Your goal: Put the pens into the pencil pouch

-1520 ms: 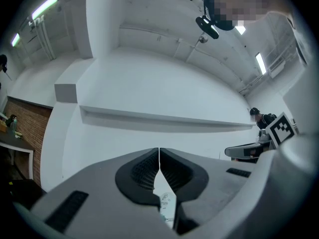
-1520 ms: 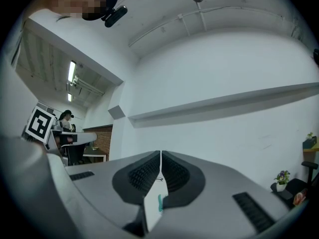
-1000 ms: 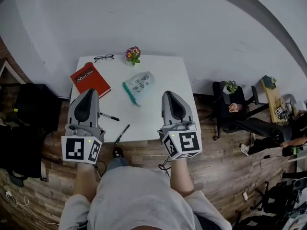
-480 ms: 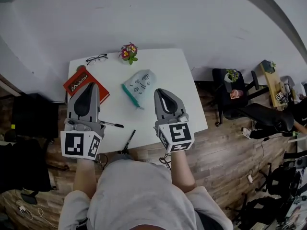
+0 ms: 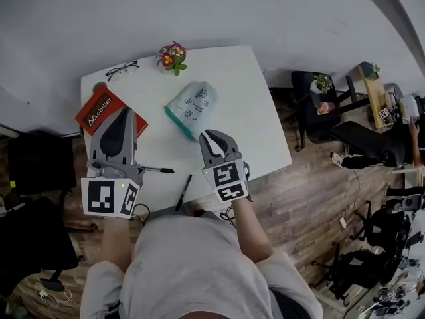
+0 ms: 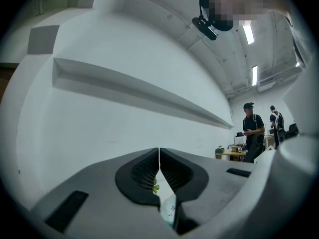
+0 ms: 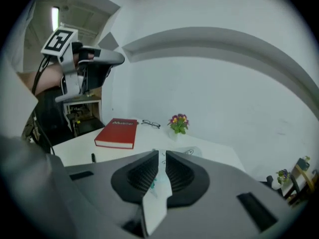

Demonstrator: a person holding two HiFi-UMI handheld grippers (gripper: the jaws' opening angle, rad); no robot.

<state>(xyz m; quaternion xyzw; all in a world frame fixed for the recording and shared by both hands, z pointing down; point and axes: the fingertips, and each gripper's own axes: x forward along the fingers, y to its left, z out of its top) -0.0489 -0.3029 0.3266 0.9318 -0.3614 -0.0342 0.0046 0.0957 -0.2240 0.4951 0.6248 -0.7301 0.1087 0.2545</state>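
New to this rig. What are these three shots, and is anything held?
No robot arm: a person holds a two-jaw tool in each hand, the left hand-held gripper and the right hand-held gripper. The overhead picture comes from a camera on their head; the other two come from cameras riding on each gripper, looking along its jaws. On the white table lie a red book, glasses, a flower pot, a pencil pouch, a pen and a second pen. Left is shut and empty; right's jaws stand slightly apart, nothing between them.
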